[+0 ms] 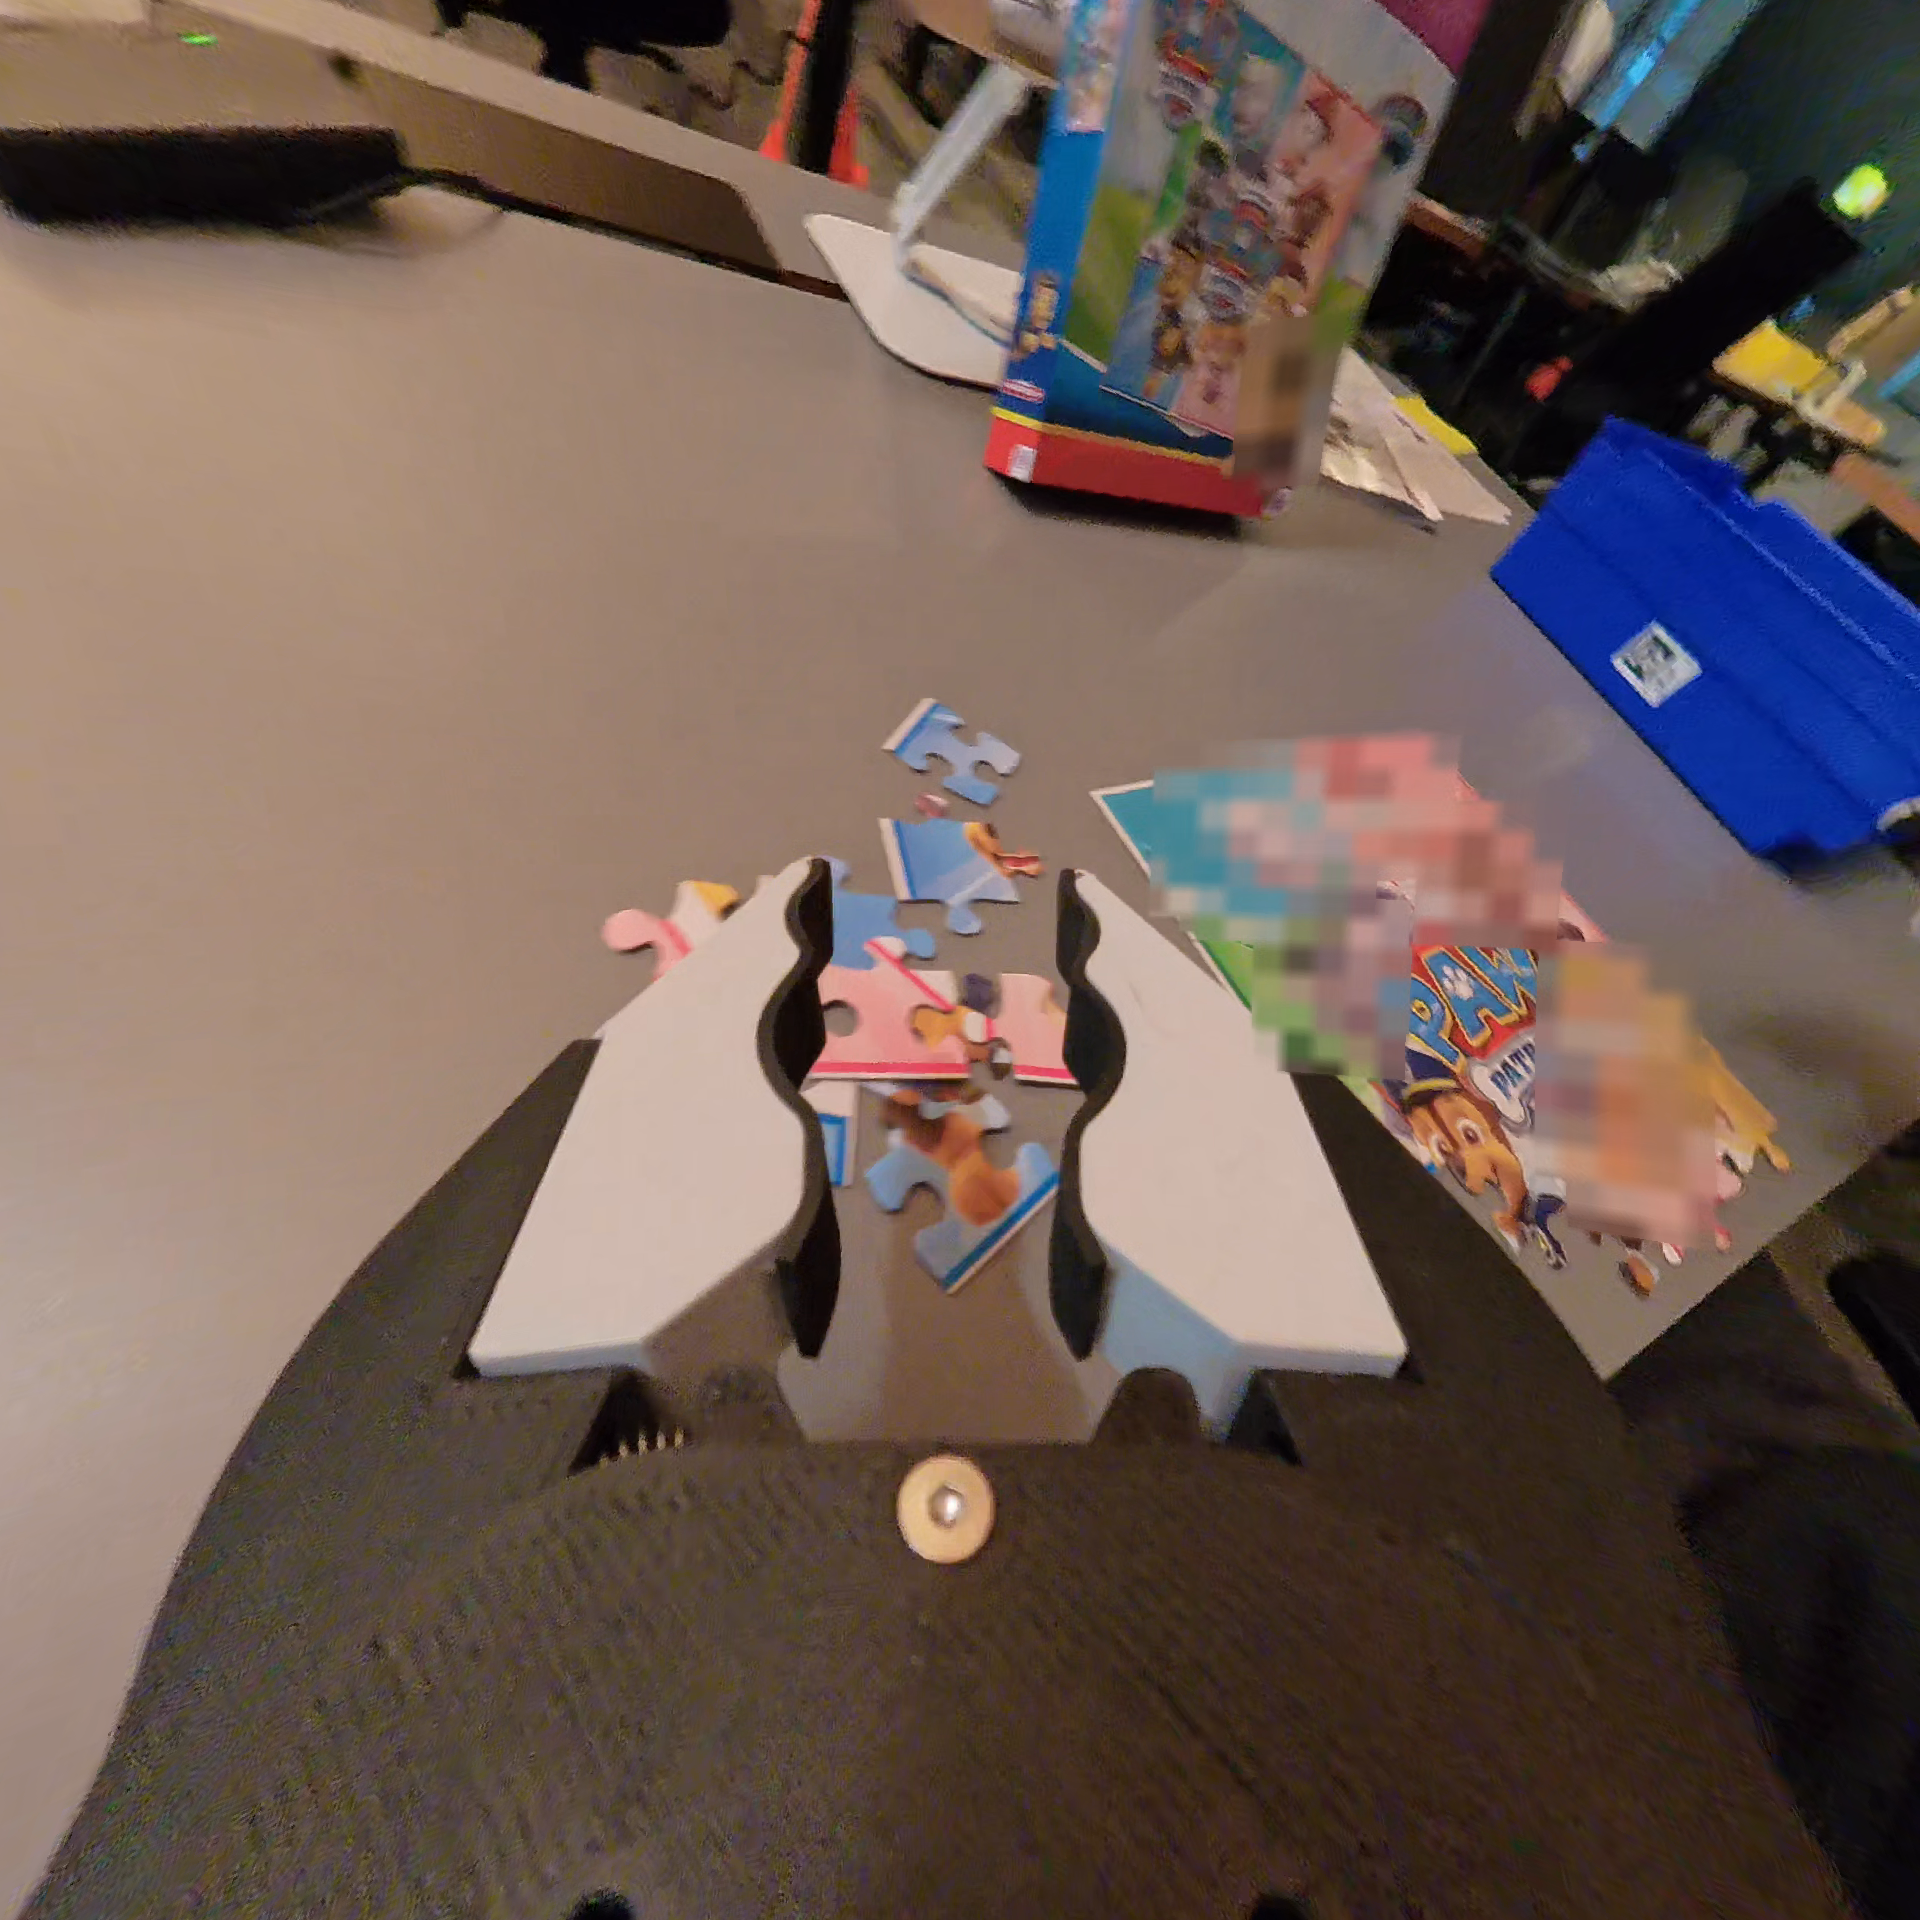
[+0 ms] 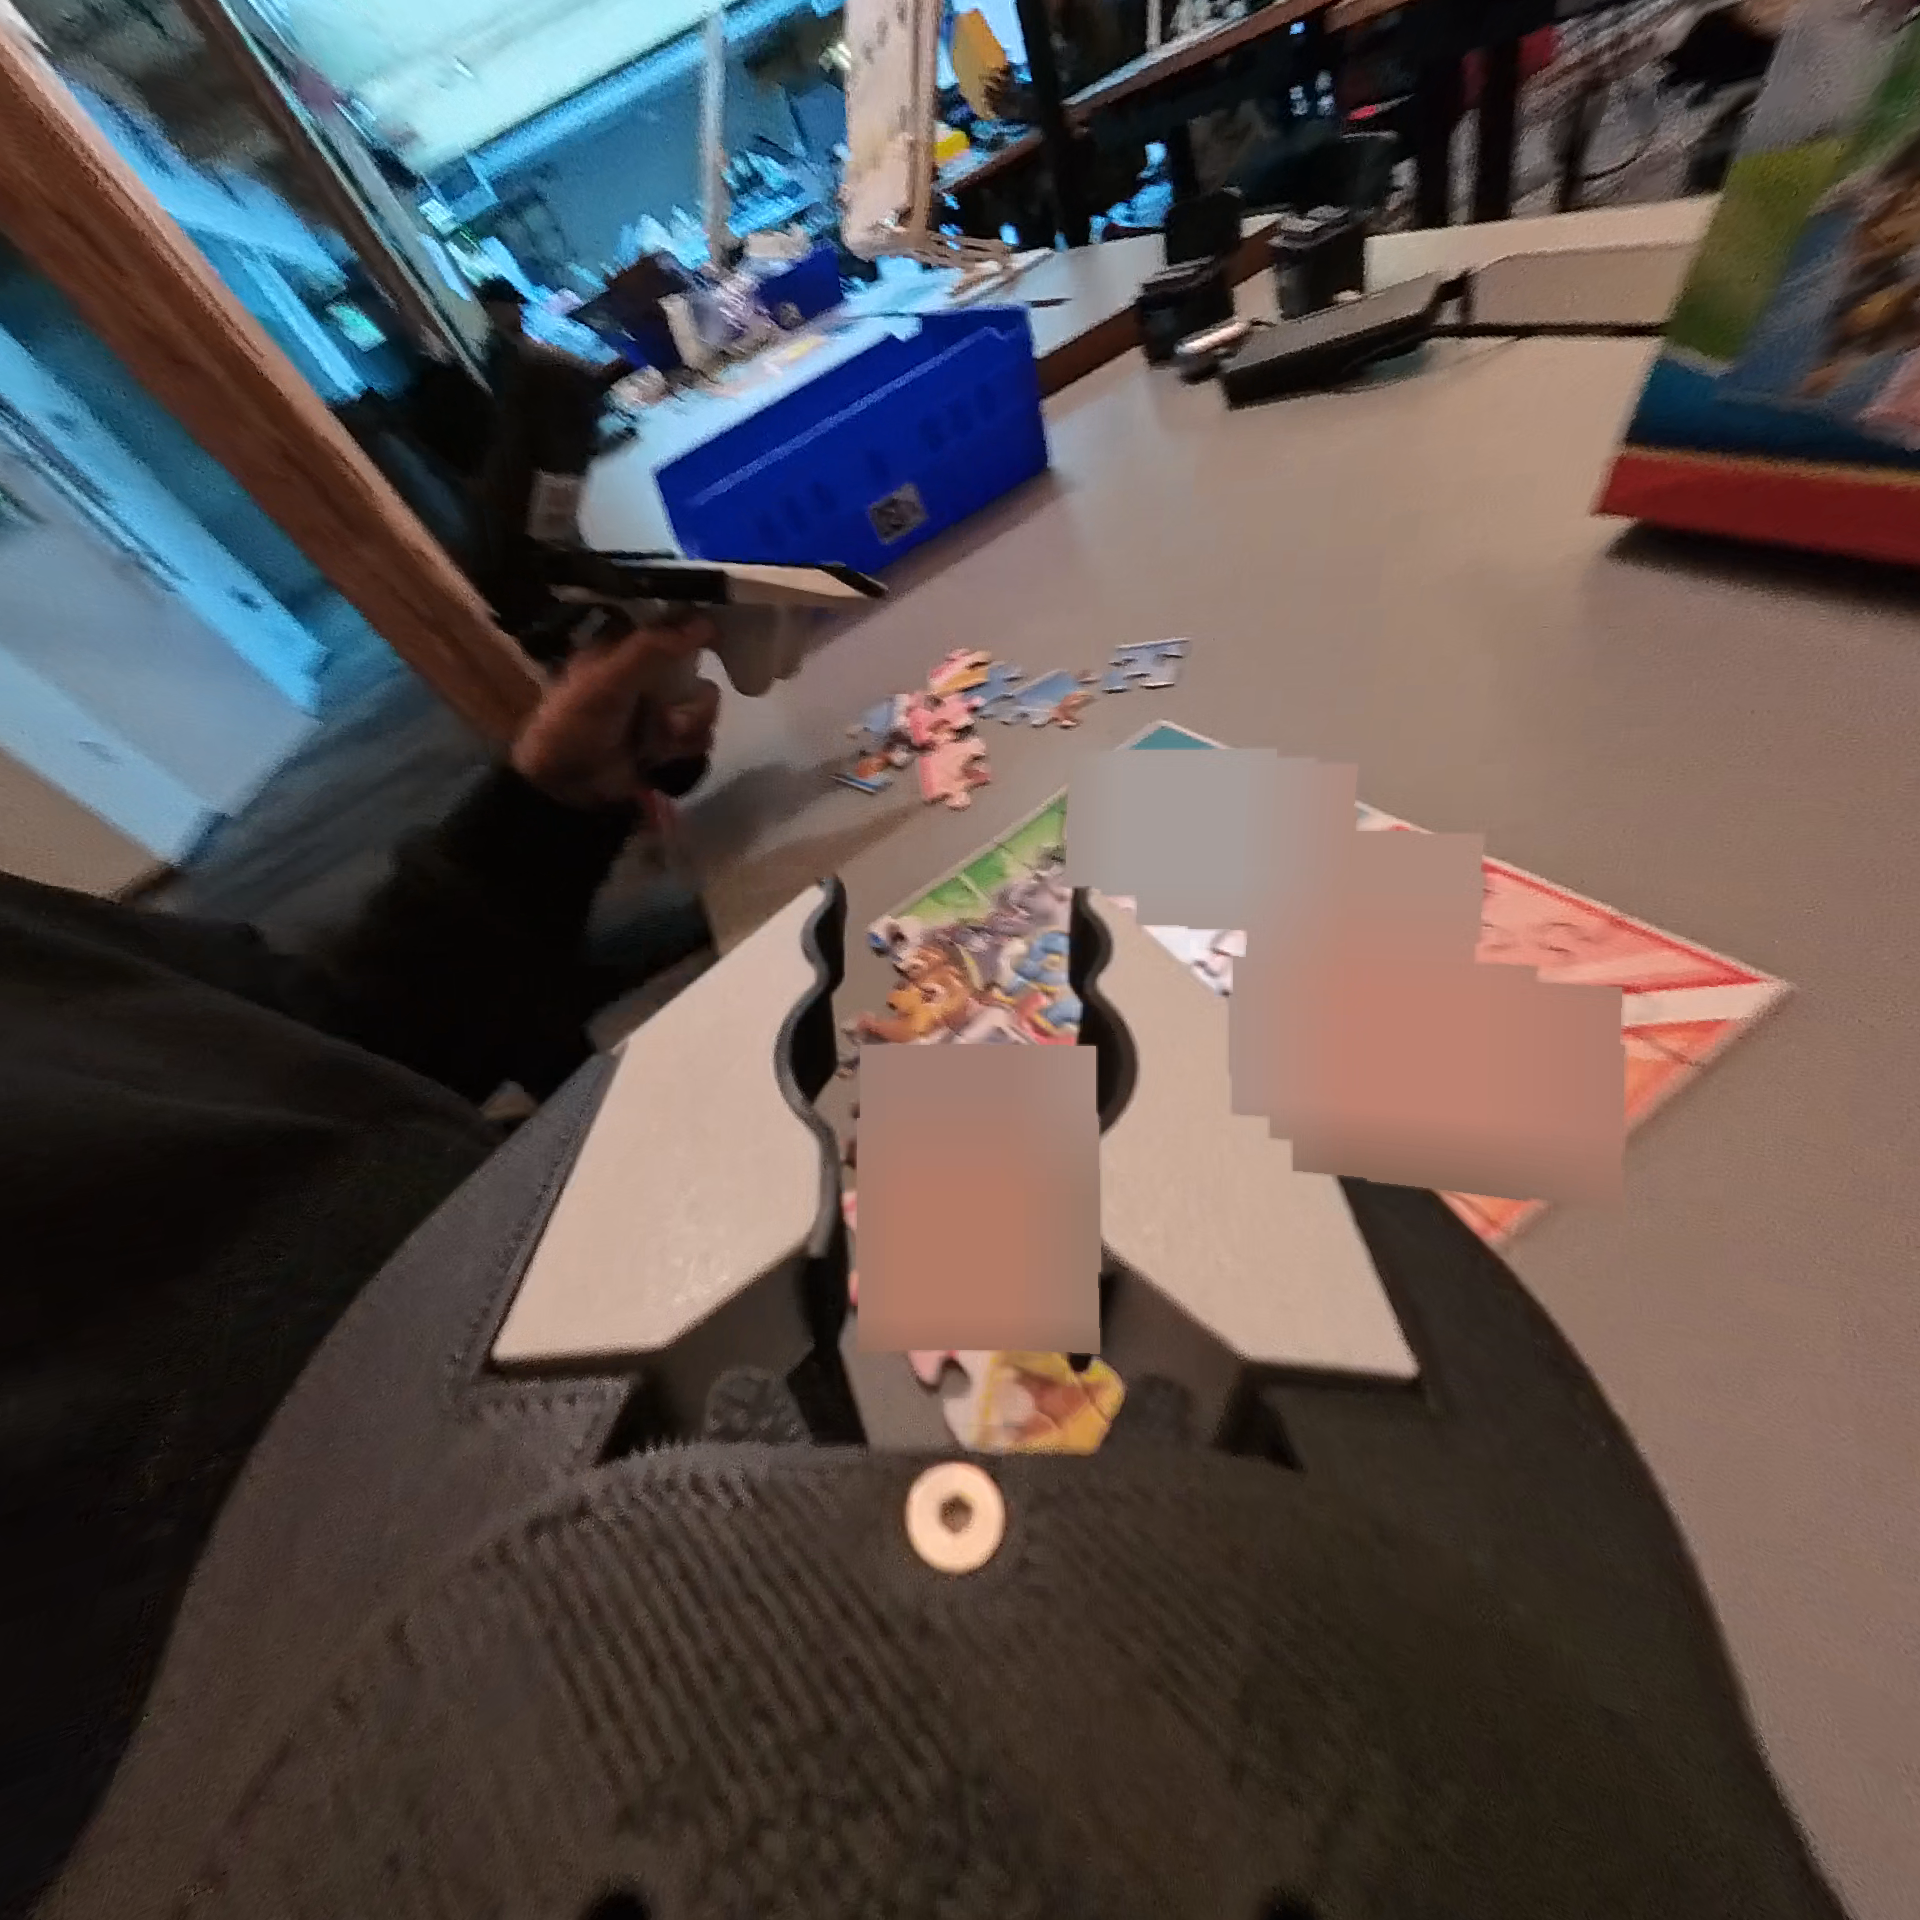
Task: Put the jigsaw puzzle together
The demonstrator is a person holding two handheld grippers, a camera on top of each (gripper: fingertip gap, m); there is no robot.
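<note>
L gripper [image 1: 945,883]: jaws spread, nothing pinched, hovering over loose puzzle pcs [image 1: 925,1029] on grey table [image 1: 364,623]. Seen from R wrist view: same gripper up off the table, held by a hand [image 2: 613,727], dark sleeve behind it.

Loose pcs under/around L jaws: pink pc w/ pink stripe between the fingers, blue-and-brown pc nearer the cam, blue pc at L fingertip, pink pc [image 1: 665,925] just outside L finger. Beyond tips: blue pc w/ white edge [image 1: 951,862], then another blue pc [image 1: 951,748] farther out. None touching the pads.

R of that cluster: part-built puzzle [image 1: 1475,1132], flat on table, near its front edge. Much of it mosaic'd.

R gripper [image 2: 956,904]: jaws spread, hovering over the part-built puzzle's near corner. Mosaic patch covers most of the gap, so can't tell if anything's in there. Yellow-pink pc [image 2: 1039,1397] visible low in the gap near the jaw base; contact w/ pads can't tell.

Farther back: puzzle box [image 1: 1195,291] upright; blue bin [image 1: 1714,644] to the R, well apart from the pcs. Black flat device [image 1: 187,177] far L at the table's back edge. White stand [image 1: 914,281] just behind the box.
</note>
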